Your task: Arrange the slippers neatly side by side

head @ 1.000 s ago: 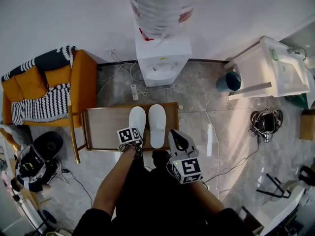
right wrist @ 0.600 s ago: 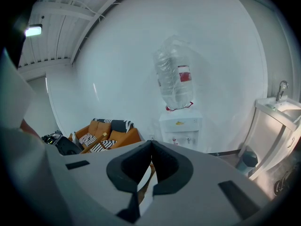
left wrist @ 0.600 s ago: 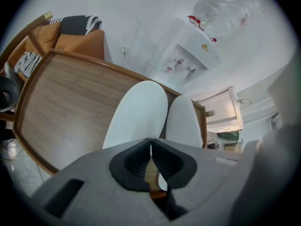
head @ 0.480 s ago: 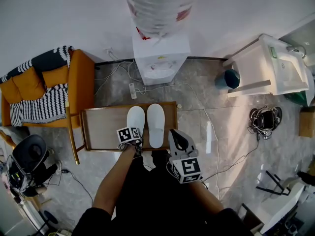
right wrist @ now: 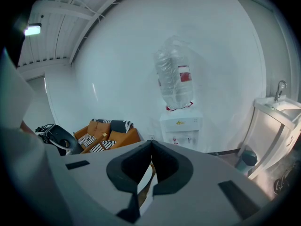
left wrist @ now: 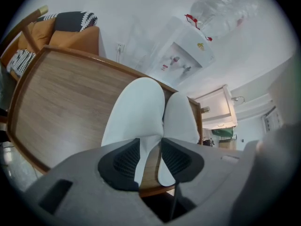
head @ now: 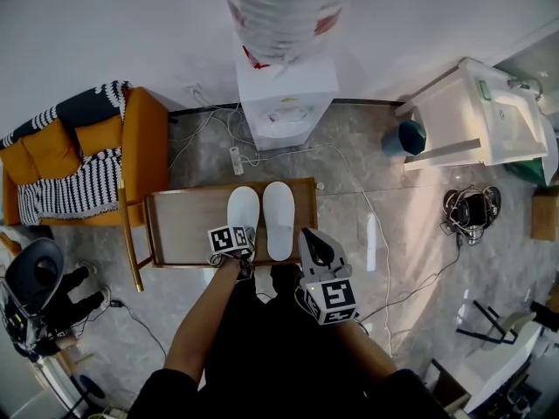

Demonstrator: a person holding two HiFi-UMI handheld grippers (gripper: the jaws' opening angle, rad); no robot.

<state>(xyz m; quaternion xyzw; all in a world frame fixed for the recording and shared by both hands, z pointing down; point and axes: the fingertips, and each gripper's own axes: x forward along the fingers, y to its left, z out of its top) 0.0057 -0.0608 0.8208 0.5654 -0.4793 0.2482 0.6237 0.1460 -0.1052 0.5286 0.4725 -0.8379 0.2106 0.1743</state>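
Observation:
Two white slippers lie side by side on the low wooden table [head: 183, 225], toes toward the wall: the left slipper [head: 243, 209] and the right slipper [head: 279, 218]. My left gripper [head: 240, 243] is at the left slipper's heel. In the left gripper view its jaws [left wrist: 150, 149] are opening, with the heel edge of the left slipper [left wrist: 136, 112] between them and the right slipper [left wrist: 181, 119] just beside. My right gripper [head: 313, 238] hangs off the table's front edge, near the right slipper's heel. Its tips [right wrist: 151, 147] are shut on nothing.
A water dispenser [head: 288, 103] stands against the wall behind the table, with cables [head: 349, 168] on the floor. An orange sofa [head: 83, 160] is at the left, a white sink unit [head: 489, 116] at the right. A black wheeled object [head: 35, 282] is at lower left.
The slippers and both grippers keep their places in the head view. The black wheeled object at the lower left has drifted further left.

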